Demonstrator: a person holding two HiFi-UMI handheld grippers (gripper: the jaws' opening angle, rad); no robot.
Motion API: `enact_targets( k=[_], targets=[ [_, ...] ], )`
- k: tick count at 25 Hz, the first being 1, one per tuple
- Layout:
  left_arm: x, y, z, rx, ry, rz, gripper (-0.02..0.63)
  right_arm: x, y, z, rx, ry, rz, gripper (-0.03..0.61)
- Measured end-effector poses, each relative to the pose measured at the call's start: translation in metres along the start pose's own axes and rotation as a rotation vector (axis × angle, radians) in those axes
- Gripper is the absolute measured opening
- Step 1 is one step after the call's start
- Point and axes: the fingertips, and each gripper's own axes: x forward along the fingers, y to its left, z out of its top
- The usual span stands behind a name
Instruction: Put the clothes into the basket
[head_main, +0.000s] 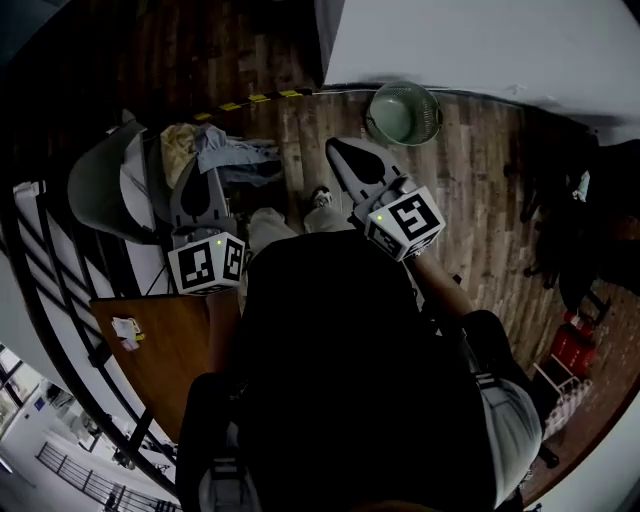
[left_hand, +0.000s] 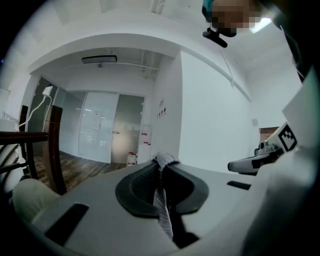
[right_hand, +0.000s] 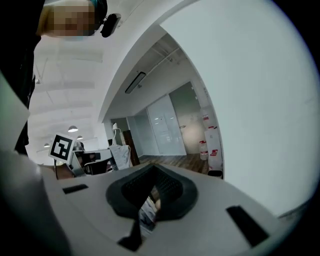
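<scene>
left claw (left_hand: 162, 161) gripping striped grey clothes (left_hand: 163, 209), bunched blue and beige at its tip, right claw (right_hand: 152, 168) closed, pale bit in its gap unclear, green basket (head_main: 403, 113) on floor (head_main: 470, 200), well apart, red signs (right_hand: 212, 151) unreadable

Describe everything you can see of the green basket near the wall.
The basket is round and pale green. It looks like plastic, and its side wall seems slotted or meshed, though it is too small to be sure. It stands upright with its mouth open upward on the wooden floor, right at the foot of the white wall. Nothing shows inside it, and only the floor touches it.
</scene>
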Motion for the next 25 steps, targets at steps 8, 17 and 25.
enact_targets(
  k=[8,17,25],
  targets=[
    [0.03,-0.082,-0.006,0.054,0.03,-0.218,0.023,-0.044,-0.039,-0.004,0.004,-0.005,-0.148,0.009],
    [0.091,-0.14,-0.02,0.059,0.07,-0.473,0.023,-0.063,-0.075,0.004,0.018,-0.041,-0.344,0.009],
    [0.144,-0.2,-0.046,0.169,0.121,-0.746,0.023,-0.069,-0.127,0.023,0.045,-0.067,-0.543,0.009]
  ],
)
